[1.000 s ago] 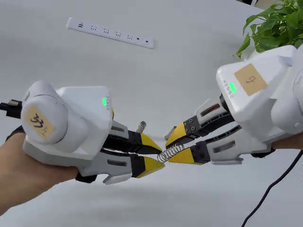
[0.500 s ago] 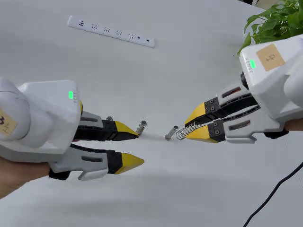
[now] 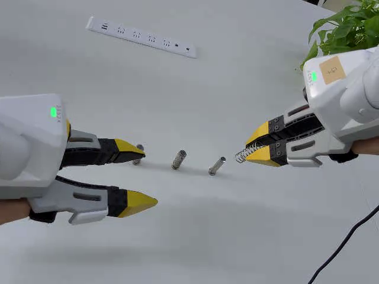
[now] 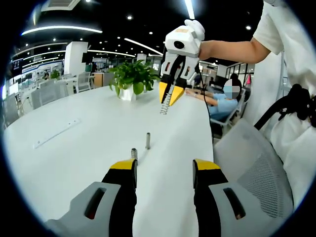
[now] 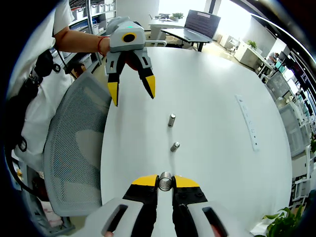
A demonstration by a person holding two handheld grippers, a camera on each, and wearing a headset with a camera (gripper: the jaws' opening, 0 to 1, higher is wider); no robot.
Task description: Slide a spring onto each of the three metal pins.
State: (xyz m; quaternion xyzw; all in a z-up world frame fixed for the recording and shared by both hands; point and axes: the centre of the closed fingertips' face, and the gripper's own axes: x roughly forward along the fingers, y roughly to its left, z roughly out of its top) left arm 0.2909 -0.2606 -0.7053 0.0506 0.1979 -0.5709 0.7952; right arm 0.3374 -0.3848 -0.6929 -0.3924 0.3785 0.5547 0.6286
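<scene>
Nearest, at the lower left of the head view, the left tool [image 3: 141, 177] has its yellow-tipped jaws spread wide with nothing between them. Its upper jaw tip overlaps the leftmost pin [image 3: 138, 155], so whether that pin carries a spring cannot be told. Beyond it, the three pins stand in a row at mid-frame on the white bench [image 3: 195, 236]. The middle pin [image 3: 179, 159] looks coiled along its length, so I judge it already sleeved, and the bare pin [image 3: 217, 165] stands at the right end of the row. Just right of that and slightly higher in the frame, the right tool [image 3: 256, 149] has its jaws drawn narrow, clamping one end of the spring [image 3: 241, 156], whose free end points down-left toward the bare pin, near but apart. In the left gripper view the spring hangs close to upright under those tips, and the pin stands upright below. The right tool is clearly the nearer one, and the move likely turns on lining the spring's long axis over the pin's top. Farthest off lie a power strip [image 3: 142, 36] at upper left and a potted plant [image 3: 346, 26] at upper right.
</scene>
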